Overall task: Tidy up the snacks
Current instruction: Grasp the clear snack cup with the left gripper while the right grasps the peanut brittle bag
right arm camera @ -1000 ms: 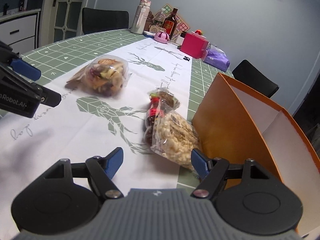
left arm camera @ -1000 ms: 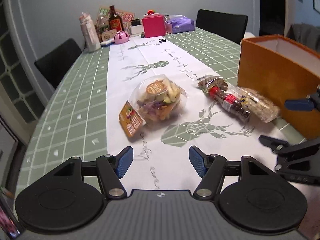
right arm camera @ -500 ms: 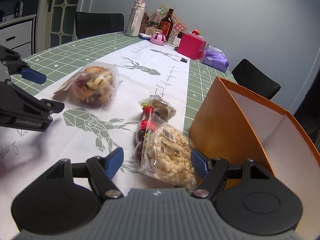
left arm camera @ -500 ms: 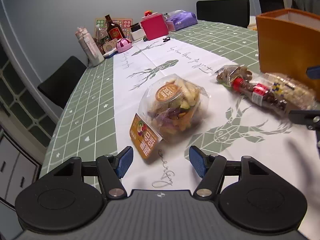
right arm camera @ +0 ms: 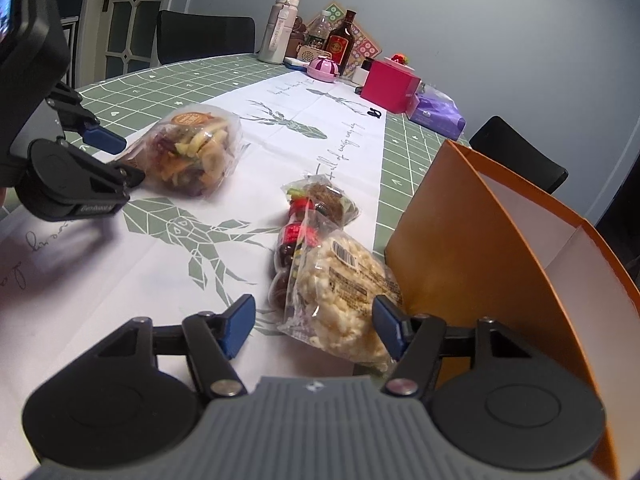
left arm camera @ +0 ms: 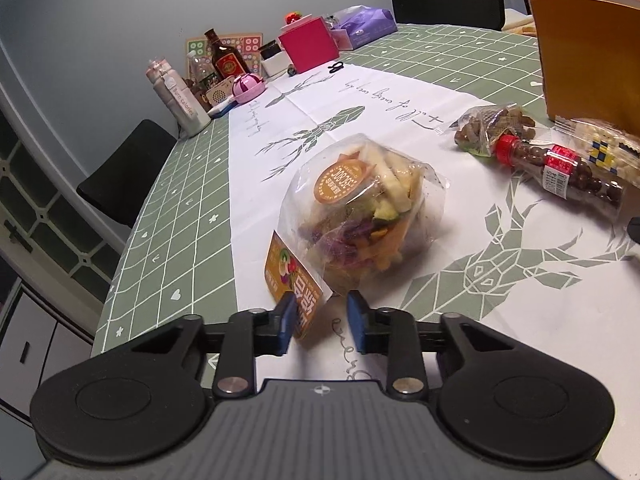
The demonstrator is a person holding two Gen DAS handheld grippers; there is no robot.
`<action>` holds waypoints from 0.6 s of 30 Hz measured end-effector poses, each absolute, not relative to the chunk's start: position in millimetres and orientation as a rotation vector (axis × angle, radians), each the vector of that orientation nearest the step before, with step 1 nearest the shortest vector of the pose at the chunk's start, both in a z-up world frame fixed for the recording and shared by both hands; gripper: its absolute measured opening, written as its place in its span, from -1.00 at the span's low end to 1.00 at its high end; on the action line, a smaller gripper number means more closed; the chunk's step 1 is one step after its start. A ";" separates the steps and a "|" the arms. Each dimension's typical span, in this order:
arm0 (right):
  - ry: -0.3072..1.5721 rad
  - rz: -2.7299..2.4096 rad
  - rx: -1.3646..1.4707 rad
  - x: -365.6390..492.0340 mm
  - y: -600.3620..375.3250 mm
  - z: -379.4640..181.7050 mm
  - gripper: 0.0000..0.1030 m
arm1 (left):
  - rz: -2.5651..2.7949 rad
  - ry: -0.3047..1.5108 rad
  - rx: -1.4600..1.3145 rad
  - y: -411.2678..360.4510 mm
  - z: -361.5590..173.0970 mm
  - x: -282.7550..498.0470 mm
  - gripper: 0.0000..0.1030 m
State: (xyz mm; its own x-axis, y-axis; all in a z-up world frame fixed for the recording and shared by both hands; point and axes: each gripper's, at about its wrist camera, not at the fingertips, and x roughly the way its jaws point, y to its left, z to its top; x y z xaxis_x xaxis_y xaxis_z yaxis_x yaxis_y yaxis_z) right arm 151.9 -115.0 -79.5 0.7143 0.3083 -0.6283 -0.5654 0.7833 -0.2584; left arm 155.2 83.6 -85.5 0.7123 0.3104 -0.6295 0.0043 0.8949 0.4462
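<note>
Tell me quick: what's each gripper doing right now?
Left gripper: jaws just closing around the veggie chips bag header, not clamped yet.
Right gripper: jaws just closing around the rice cracker pack, not gripping yet.

You've got a green grid-patterned desk, white deer-print runner, orange box, pink box.

grey wall, black chairs, green gridded tablecloth, glass-paned door
</note>
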 end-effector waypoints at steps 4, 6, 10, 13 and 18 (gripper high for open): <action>0.580 0.486 -0.470 149.1 -117.6 -79.1 -0.13 | 0.172 0.764 0.412 85.6 -82.2 152.3 -0.83; 0.578 0.487 -0.469 147.7 -118.9 -78.5 -0.17 | 0.170 0.761 0.402 84.8 -77.8 149.8 -0.84; 0.558 0.483 -0.488 140.3 -119.7 -76.8 -0.27 | 0.155 0.754 0.350 79.7 -65.4 139.3 -0.88; 0.526 0.472 -0.517 131.2 -120.7 -73.9 -0.42 | 0.130 0.749 0.327 71.1 -56.6 126.2 -0.89; 0.521 0.486 -0.494 115.7 -128.7 -65.6 -0.49 | 0.094 0.762 0.257 58.0 -47.1 99.5 -0.90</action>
State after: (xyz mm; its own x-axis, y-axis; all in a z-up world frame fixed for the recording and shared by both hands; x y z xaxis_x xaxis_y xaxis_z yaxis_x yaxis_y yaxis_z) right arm 115.7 -128.7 -65.6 0.7615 0.3066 -0.5710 -0.5484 0.7744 -0.3155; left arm 99.5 58.0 -47.1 0.7209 0.1772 -0.6700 0.0084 0.9644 0.2642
